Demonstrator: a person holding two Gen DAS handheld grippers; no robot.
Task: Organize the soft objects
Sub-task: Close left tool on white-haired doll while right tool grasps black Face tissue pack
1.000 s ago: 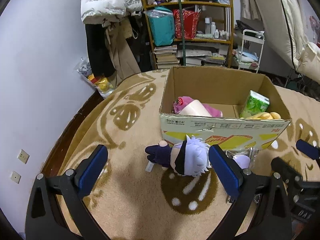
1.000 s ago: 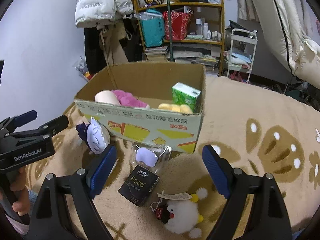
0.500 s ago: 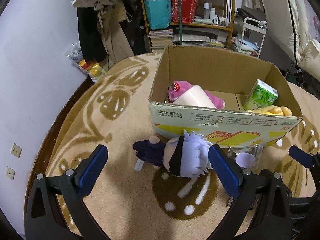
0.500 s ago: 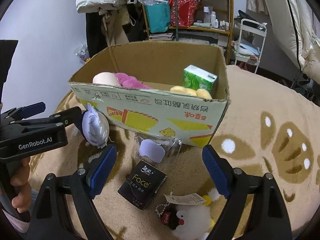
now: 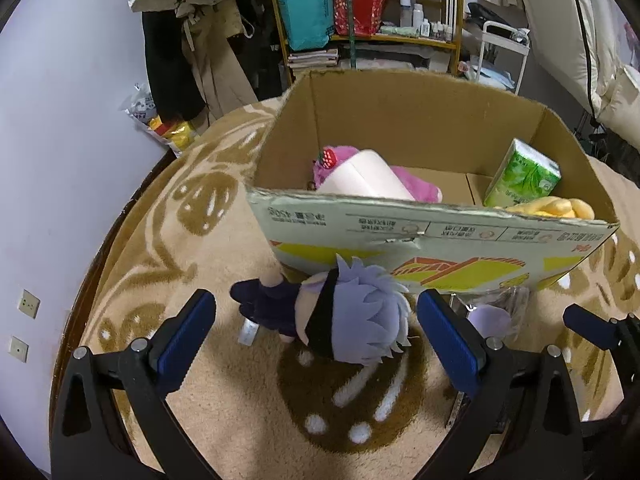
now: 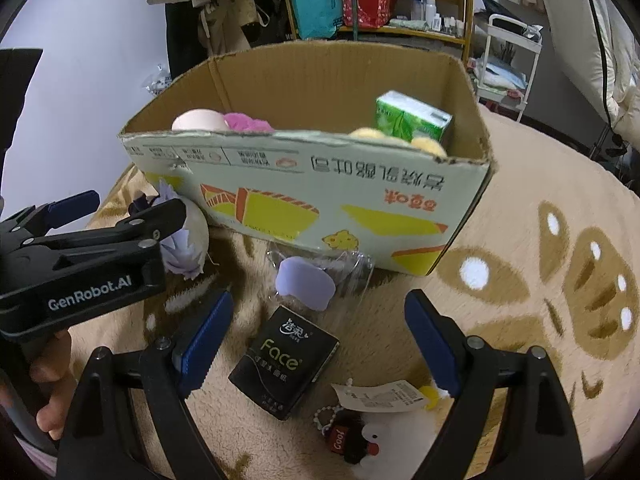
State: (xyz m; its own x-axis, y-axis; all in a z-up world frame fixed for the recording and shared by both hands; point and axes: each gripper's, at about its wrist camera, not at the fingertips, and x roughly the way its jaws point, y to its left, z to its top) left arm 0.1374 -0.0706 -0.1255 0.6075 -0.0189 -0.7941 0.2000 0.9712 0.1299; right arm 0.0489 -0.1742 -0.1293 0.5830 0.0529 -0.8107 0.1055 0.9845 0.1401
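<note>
Over the last second both grippers, left (image 5: 316,338) and right (image 6: 318,342), fingers wide and empty, descended toward the doll (image 5: 352,318) and tissue pack (image 6: 284,366), so grasps were imminent.

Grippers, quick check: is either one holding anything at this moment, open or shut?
Left gripper: open, holding nothing; the white-haired plush doll lies between its fingers, untouched.
Right gripper: open, holding nothing, above the black tissue pack.
</note>
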